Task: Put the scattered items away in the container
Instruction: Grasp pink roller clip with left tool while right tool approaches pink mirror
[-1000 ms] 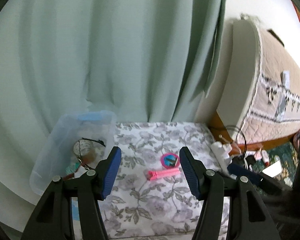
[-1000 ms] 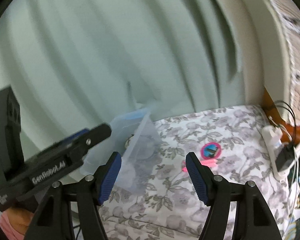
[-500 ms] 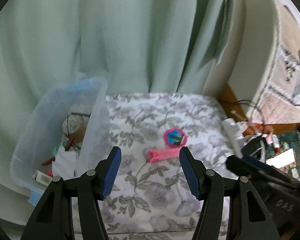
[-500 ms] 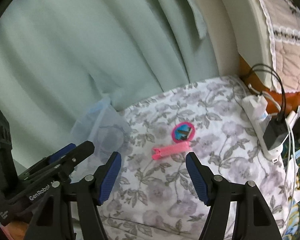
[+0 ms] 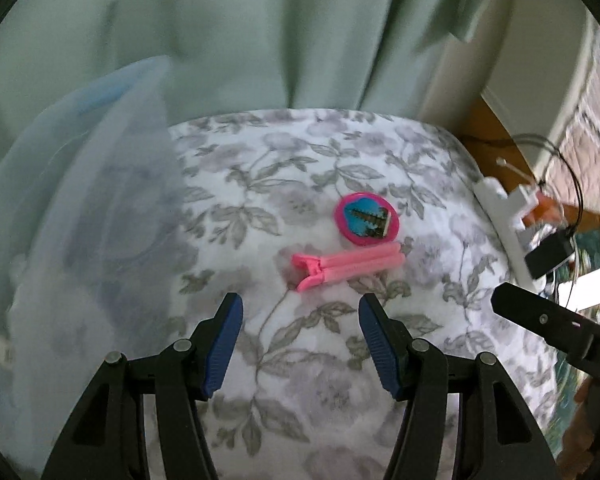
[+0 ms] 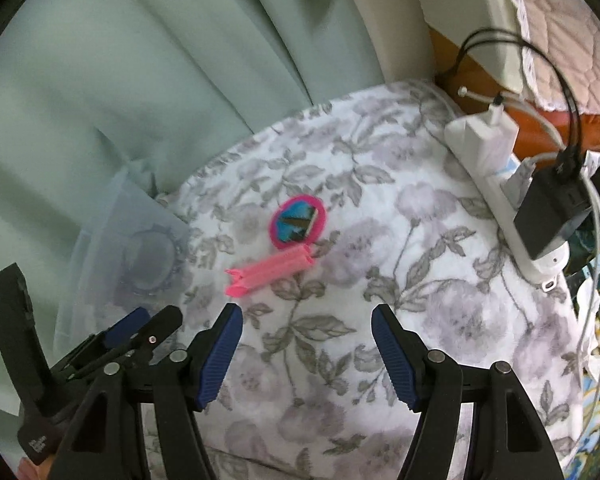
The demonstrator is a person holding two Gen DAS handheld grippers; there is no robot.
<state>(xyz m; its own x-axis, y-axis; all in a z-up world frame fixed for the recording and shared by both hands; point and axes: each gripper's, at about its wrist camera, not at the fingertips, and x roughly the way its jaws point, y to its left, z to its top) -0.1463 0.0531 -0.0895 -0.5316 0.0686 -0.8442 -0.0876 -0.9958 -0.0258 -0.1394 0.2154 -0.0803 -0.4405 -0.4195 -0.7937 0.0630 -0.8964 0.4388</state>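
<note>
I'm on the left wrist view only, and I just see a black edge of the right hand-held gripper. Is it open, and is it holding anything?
Observer: The right hand-held gripper is open and empty, its jaws wide apart above the floral cloth.
Operator: Where is the pink clip relative to it?
Observer: The pink clip lies ahead of the tips, toward the left finger, not between the fingers.
</note>
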